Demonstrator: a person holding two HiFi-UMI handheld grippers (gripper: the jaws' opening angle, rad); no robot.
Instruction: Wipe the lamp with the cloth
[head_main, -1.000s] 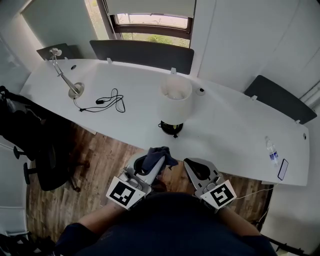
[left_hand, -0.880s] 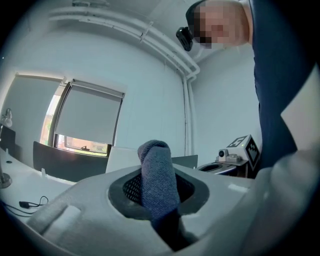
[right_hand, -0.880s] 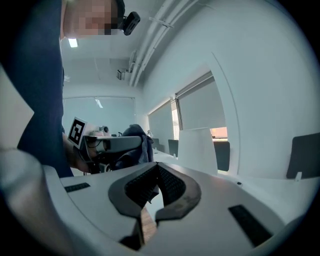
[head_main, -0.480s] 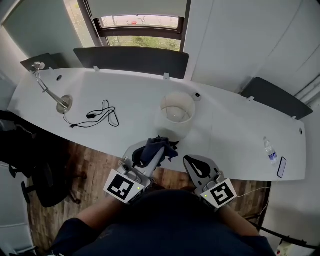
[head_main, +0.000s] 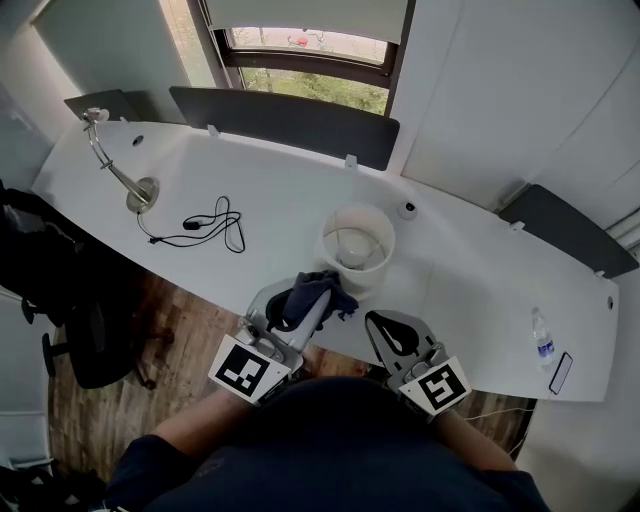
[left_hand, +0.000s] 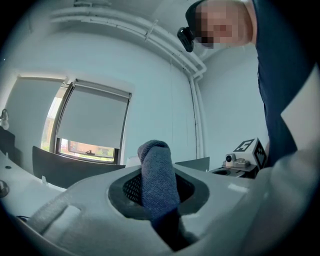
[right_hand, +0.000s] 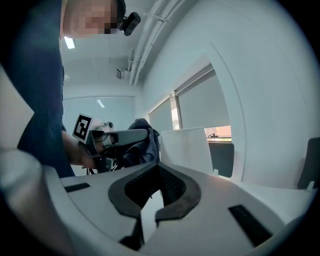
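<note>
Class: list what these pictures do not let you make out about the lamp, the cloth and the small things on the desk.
- Lamp base: head view, hidden under its own shade; right gripper view, behind the right gripper.
- Cloth lower end: left gripper view, buried between the fingers of the left gripper.
- Bottle label: head view, too small.

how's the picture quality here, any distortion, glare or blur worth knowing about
Head view: even daylight and sharp, but the wide lens bows the desk; the window is bright, not blown out. Left gripper view: strong fisheye with dark corners, the cloth in the jaws is crisp, mosaic patch at top right. Right gripper view: same fisheye, lamp shade flat white.
</note>
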